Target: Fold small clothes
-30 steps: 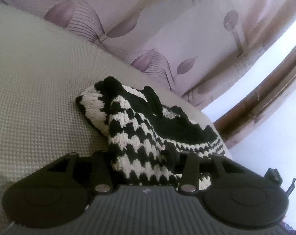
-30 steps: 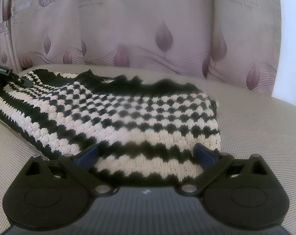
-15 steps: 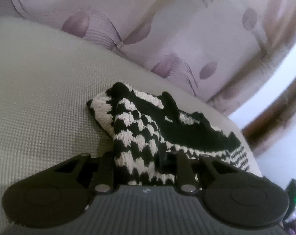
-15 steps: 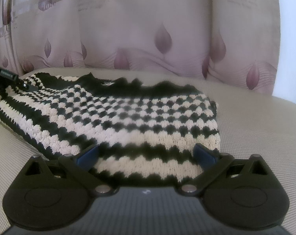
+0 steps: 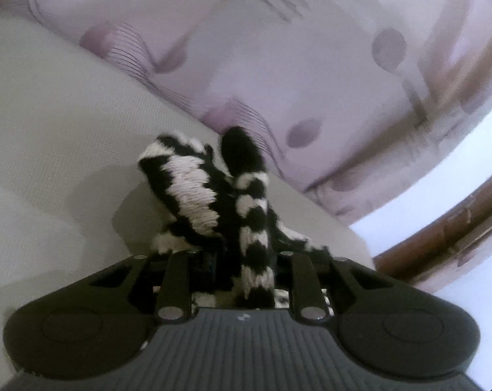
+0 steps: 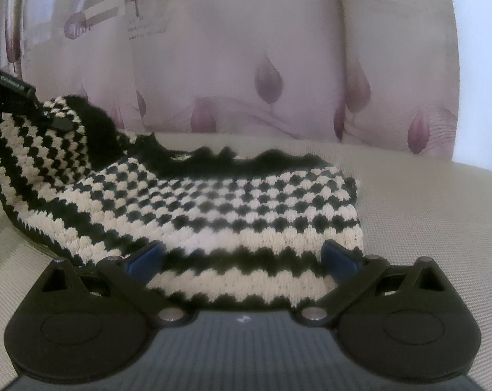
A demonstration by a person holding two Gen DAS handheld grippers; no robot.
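A small black-and-cream knitted garment (image 6: 246,202) lies on a beige cushion (image 6: 425,215). My left gripper (image 5: 242,260) is shut on the garment's left edge (image 5: 193,189) and holds it bunched and raised off the cushion. It shows at the left edge of the right wrist view (image 6: 11,88), with the lifted knit hanging under it. My right gripper (image 6: 242,257) is open. Its blue-padded fingers (image 6: 338,257) rest low over the garment's near striped hem, one on each side.
A pale curtain with purple leaf prints (image 6: 268,81) hangs right behind the cushion. A brown wooden frame (image 5: 451,241) and bright window light are at the right of the left wrist view. The cushion's surface stretches left of the garment (image 5: 50,150).
My left gripper has lifted the garment's left edge up off the cushion and bunched it. The right gripper has stayed open over the hem.
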